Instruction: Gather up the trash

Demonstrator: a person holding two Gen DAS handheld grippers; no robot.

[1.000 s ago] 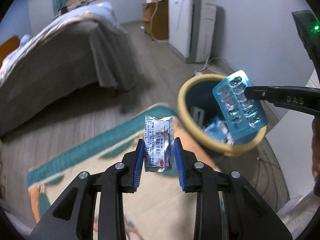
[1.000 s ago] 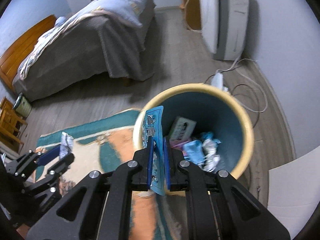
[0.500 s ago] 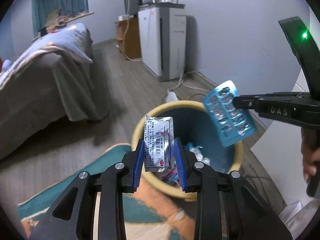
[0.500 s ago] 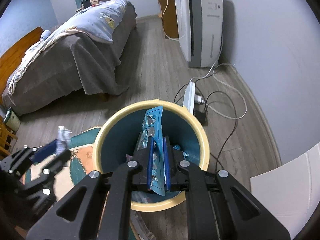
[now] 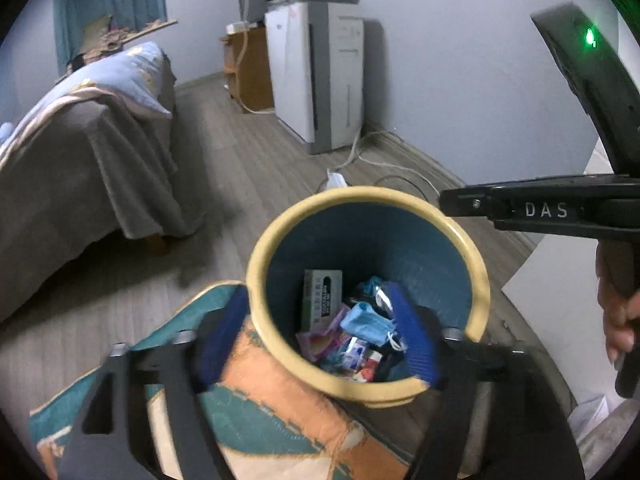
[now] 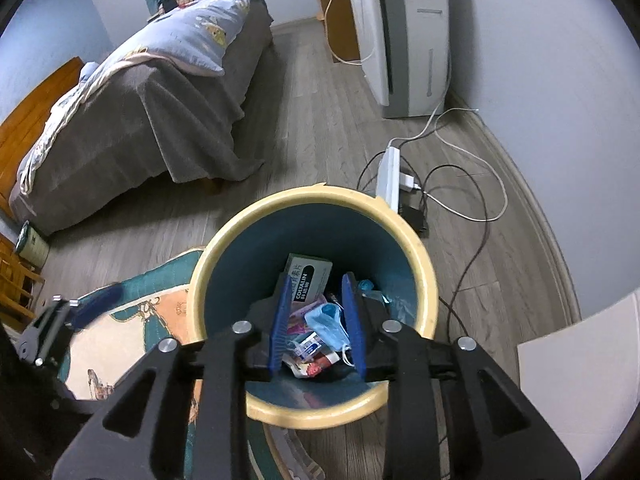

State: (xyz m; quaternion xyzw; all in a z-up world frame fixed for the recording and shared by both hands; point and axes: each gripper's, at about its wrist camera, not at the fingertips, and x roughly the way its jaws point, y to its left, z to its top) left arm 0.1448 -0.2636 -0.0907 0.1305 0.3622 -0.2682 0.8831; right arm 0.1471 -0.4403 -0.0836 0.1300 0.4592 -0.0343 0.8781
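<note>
Bedroom floor, bin (image 6: 424,276) rim, both jaws opening, empty

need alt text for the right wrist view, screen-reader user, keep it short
The right gripper hangs over a yellow-rimmed blue trash bin, its blue-padded jaws opening with nothing between them. The bin holds a blue face mask, a green medicine box and wrappers. Behind it lie a wood floor, a grey-covered bed and a white power strip.
</note>
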